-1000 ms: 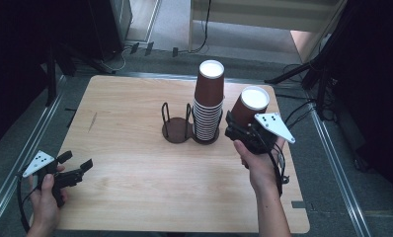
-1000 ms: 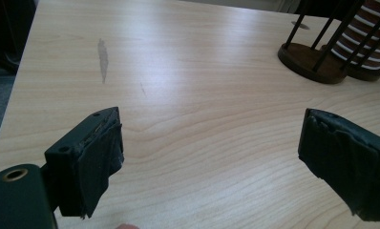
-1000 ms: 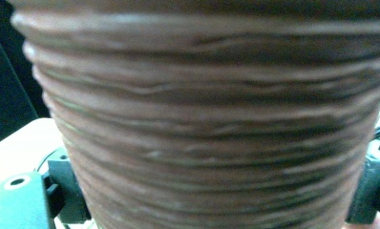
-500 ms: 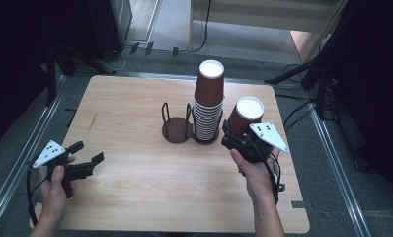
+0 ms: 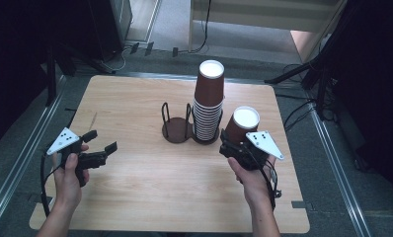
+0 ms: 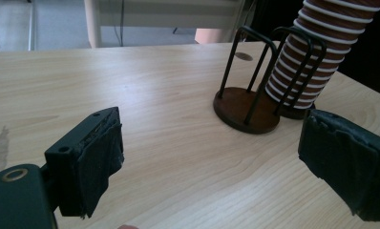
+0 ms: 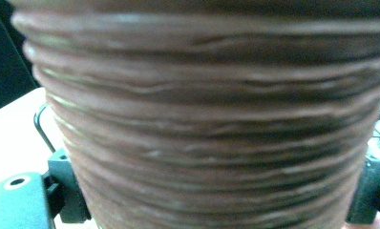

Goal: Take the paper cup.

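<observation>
Soft overhead light brightens the table [image 5: 135, 103], with dark surroundings; the brown cup [image 7: 212, 119] looms blurred, out of focus.

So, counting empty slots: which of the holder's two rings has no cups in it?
The left ring of the holder; the right one carries the tall cup stack.

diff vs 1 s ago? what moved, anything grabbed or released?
The right gripper, shut on the brown cup throughout, carried it down and toward the person, away from the cup stack. The left gripper rose a little and moved inward over the table, jaws open and empty. Nothing newly grabbed or released. The stack and wire cup holder stayed put.
</observation>
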The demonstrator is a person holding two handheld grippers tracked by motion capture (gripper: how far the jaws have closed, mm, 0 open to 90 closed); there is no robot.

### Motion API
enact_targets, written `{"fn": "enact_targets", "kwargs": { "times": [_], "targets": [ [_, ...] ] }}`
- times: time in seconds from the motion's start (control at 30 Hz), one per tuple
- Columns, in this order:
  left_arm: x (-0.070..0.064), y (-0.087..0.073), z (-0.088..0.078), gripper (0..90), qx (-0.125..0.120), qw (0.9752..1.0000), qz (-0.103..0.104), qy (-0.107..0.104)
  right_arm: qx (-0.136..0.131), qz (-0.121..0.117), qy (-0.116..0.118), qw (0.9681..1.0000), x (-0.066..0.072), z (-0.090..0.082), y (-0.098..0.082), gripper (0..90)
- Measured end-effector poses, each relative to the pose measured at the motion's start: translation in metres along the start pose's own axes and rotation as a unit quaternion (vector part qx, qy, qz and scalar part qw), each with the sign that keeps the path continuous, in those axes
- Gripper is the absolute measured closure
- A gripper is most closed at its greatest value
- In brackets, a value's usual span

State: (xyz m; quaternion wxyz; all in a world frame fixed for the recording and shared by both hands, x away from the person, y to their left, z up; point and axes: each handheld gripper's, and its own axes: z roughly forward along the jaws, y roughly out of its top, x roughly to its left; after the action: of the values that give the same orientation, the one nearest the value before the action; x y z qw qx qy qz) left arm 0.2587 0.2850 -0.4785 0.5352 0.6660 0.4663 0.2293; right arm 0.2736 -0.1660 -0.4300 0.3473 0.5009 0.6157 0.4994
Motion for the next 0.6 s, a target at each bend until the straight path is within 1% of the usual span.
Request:
{"fn": "enact_targets", "kwargs": {
  "times": [0.13,0.23,0.43,0.47,0.53,0.57,0.6],
  "targets": [
    [-0.008,0.008,0.008,8.7,0.001,0.9999,0.002,-0.013,0.01,-0.008,-0.004,0.9999,0.001,0.004,-0.009,11.0],
    [-0.012,0.011,0.011,8.7,0.002,0.9998,0.006,-0.018,0.012,-0.009,-0.002,0.9999,0.003,0.004,-0.013,11.0],
    [-0.017,0.016,0.017,8.7,-0.003,0.9997,0.0,-0.025,0.023,-0.023,0.0,0.9995,0.01,0.006,-0.024,11.0],
    [-0.019,0.015,0.018,8.7,-0.002,0.9996,0.003,-0.027,0.025,-0.024,0.002,0.9994,0.011,0.007,-0.025,10.9],
    [-0.025,0.014,0.021,8.7,0.007,0.9993,0.019,-0.032,0.029,-0.028,0.004,0.9992,0.014,0.006,-0.028,10.9],
    [-0.027,0.013,0.022,8.7,0.013,0.9989,0.026,-0.036,0.03,-0.034,0.003,0.999,0.015,0.006,-0.03,10.9],
    [-0.03,0.012,0.023,8.7,0.014,0.9986,0.028,-0.042,0.032,-0.038,0.005,0.9988,0.017,0.006,-0.032,10.9]
  ]
}}
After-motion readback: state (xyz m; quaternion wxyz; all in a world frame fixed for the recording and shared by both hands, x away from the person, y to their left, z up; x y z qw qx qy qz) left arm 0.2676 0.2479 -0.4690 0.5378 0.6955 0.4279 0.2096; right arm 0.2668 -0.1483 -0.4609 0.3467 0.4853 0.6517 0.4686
